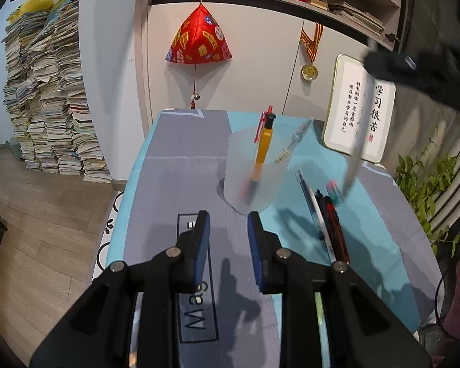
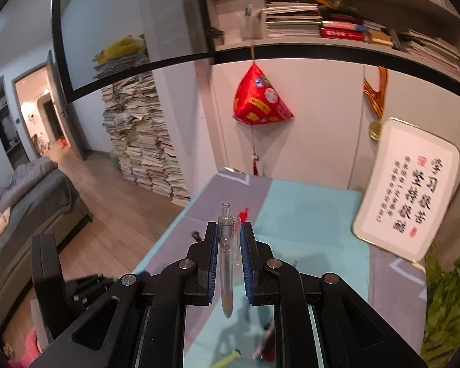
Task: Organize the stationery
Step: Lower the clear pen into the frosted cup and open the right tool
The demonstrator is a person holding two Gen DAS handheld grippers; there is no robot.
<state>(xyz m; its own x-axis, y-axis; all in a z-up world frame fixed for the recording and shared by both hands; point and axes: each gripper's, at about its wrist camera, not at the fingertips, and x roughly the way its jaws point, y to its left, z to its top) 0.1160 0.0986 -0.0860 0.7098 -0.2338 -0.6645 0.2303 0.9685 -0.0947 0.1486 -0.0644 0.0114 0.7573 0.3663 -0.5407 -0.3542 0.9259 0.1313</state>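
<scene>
left gripper (image 1: 228, 225) gapes empty, right gripper (image 2: 228, 230) clamps a clear pen (image 2: 227, 260); cup (image 1: 250, 178) holds three, several pens (image 1: 331, 214) remain.

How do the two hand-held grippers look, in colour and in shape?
Both look alike. The left gripper and the right gripper have matte black linkage arms joined by round silver pins. Each finger is a flat black plate lined with a blue pad. No cables or markings show on them.
</scene>
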